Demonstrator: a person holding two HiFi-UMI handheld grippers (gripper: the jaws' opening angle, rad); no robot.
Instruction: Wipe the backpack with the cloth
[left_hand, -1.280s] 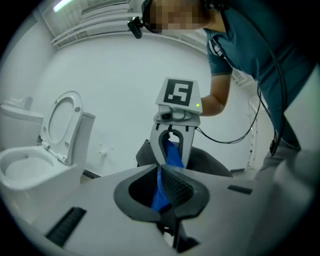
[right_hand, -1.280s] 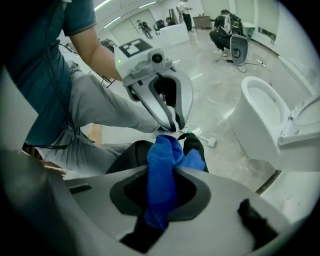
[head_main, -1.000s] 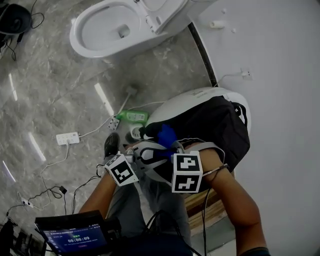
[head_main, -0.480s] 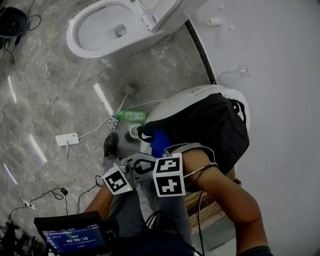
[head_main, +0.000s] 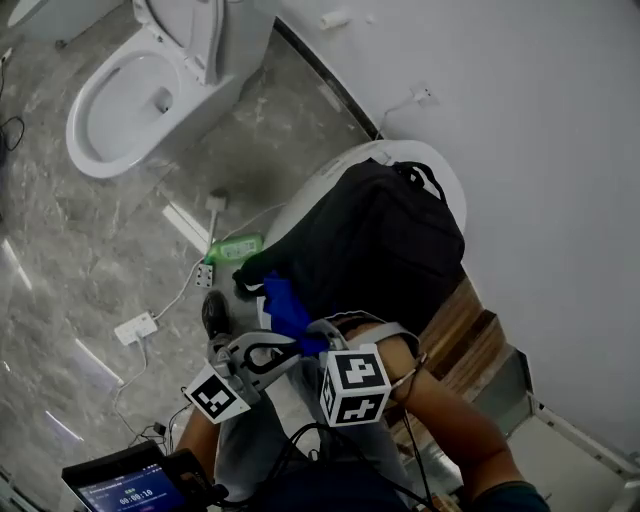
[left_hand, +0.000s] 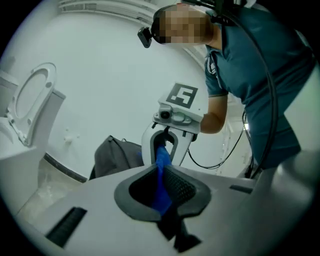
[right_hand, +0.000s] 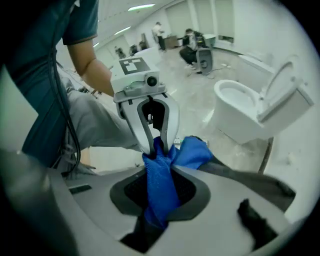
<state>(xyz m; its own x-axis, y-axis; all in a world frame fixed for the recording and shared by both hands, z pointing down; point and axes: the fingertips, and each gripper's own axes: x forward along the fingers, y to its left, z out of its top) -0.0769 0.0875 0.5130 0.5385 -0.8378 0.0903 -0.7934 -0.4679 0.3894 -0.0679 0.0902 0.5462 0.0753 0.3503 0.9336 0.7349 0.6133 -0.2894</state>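
1. Both claws are clamped on the same thing. The left gripper (left_hand: 161, 187) and the right gripper (right_hand: 160, 194) face each other, jaws closed on opposite ends of the blue cloth (right_hand: 194, 152), which bunches between them.
2. The black backpack (head_main: 375, 235) lies on a white rounded stand (head_main: 318, 198) beside the wall, with a toilet (head_main: 125, 110) well apart across the grey floor.
3. In the head view the cloth sits at the bag's near lower corner, just ahead of the person's knees. Whether it presses on the fabric cannot be told.
4. This looks like the start of a wiping pass, with the bag's broad upper panel yet to be reached.
5. To do the pass well, the person should keep the cloth taut between the two grippers, press its flat span onto the bag, and draw it along the panel in overlapping strokes.
6. The risks are that the soft bag may slide on the smooth stand, or that a loose strap may snag a jaw.
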